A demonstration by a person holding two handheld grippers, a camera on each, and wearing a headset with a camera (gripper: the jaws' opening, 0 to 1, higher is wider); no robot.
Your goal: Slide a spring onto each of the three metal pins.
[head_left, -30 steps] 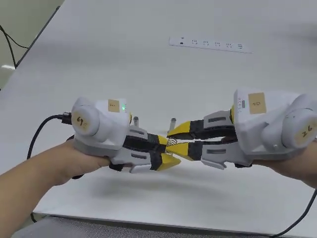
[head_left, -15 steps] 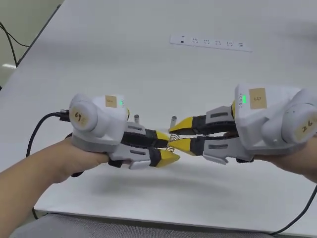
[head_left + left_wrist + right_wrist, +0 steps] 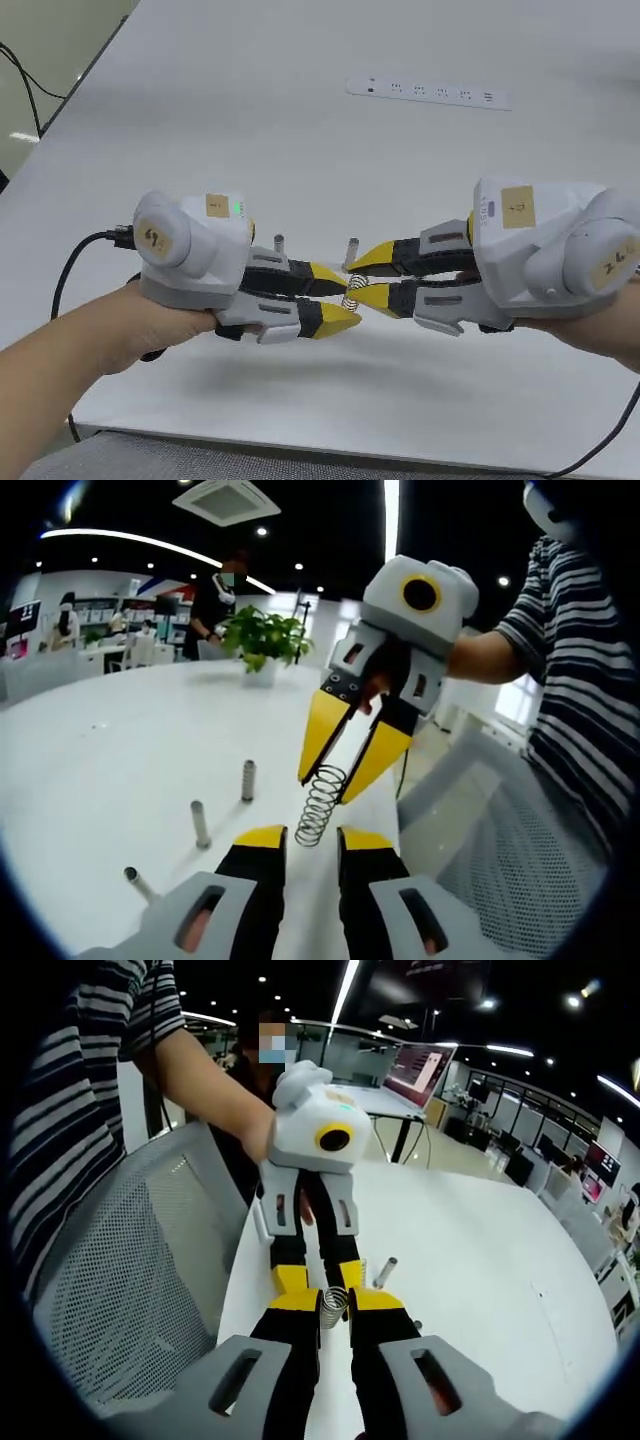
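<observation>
Head view: white table (image 3: 300,120) stretching away, power strip (image 3: 428,92) lying at far side. Left gripper (image 3: 350,302) and right gripper (image 3: 348,279) meeting tip to tip above near edge, spring (image 3: 351,297) hanging between them. Two pins (image 3: 279,243) standing just behind.

Left gripper view: open office showing, potted plant (image 3: 265,638) sitting on table. Three pins standing in row. Right tongs pinching spring's top; left tongs standing apart, spring's lower end between them.

Right gripper view: mesh chair (image 3: 130,1260) sitting beside table.

You hold the left gripper (image 3: 350,301) and the right gripper (image 3: 348,281) tip to tip above the white table (image 3: 200,120), with a small spring (image 3: 351,297) at their yellow tips. A metal pin (image 3: 279,243) and a second pin (image 3: 352,247) stand upright just behind. A power strip (image 3: 428,93) lies well beyond.
</observation>
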